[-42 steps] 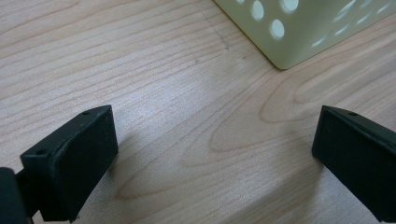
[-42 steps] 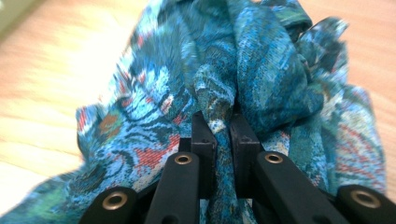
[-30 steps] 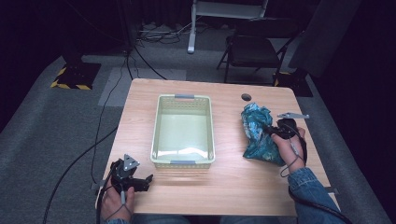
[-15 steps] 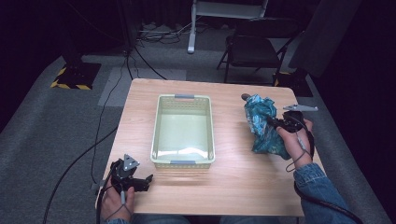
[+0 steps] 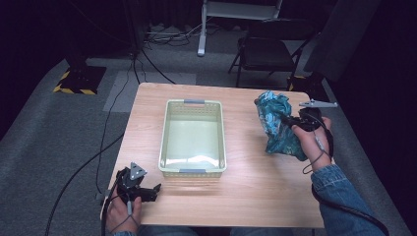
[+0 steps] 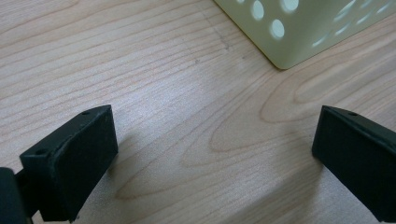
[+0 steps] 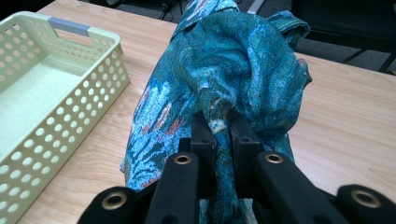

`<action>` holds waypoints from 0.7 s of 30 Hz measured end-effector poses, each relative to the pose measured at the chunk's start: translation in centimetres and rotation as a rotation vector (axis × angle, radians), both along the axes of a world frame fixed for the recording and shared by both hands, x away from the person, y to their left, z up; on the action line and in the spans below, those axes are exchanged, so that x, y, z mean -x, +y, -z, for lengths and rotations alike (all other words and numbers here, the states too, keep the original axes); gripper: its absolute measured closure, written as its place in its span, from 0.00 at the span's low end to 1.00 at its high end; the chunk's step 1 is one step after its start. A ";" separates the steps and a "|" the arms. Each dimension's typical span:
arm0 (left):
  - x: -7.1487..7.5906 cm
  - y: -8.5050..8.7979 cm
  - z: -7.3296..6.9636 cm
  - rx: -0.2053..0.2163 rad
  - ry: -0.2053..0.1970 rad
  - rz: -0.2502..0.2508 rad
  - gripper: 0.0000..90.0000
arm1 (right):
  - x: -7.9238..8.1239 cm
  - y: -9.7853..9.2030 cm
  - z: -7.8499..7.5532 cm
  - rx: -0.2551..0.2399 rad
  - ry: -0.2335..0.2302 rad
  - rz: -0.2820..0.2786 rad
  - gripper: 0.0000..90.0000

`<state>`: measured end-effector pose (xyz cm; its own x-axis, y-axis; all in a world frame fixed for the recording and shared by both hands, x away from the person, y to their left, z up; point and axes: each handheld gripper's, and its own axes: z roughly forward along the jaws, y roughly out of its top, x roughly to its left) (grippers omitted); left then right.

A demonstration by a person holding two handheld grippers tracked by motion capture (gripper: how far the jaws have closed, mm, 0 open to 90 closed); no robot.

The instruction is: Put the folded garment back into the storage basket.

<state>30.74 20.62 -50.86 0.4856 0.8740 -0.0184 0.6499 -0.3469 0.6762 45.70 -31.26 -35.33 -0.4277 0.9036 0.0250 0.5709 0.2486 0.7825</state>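
Teal patterned cloth (image 7: 233, 70) pinched between right gripper (image 7: 220, 133) jaws, hanging bunched over counter (image 5: 255, 182), right of pale basket (image 5: 193, 169). Right gripper view: folds w/ red flecks. Left gripper (image 6: 210, 158) jaws spread over bare wood nr basket corner. Chair (image 5: 268, 51) beyond counter.

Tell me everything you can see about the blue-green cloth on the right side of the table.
The cloth is a soft, crumpled fabric in teal with a busy pattern of lighter blue, white and small reddish marks. It is bunched into a hanging bundle, and the right gripper has its jaws closed on a fold near the middle. In the high view it sits over the right part of the wooden table, right of the pale perforated basket and apart from it.
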 end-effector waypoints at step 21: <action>0.0 0.0 0.0 0.001 0.000 0.000 0.00 | -0.8 2.5 -2.7 -0.057 -0.032 -0.031 0.92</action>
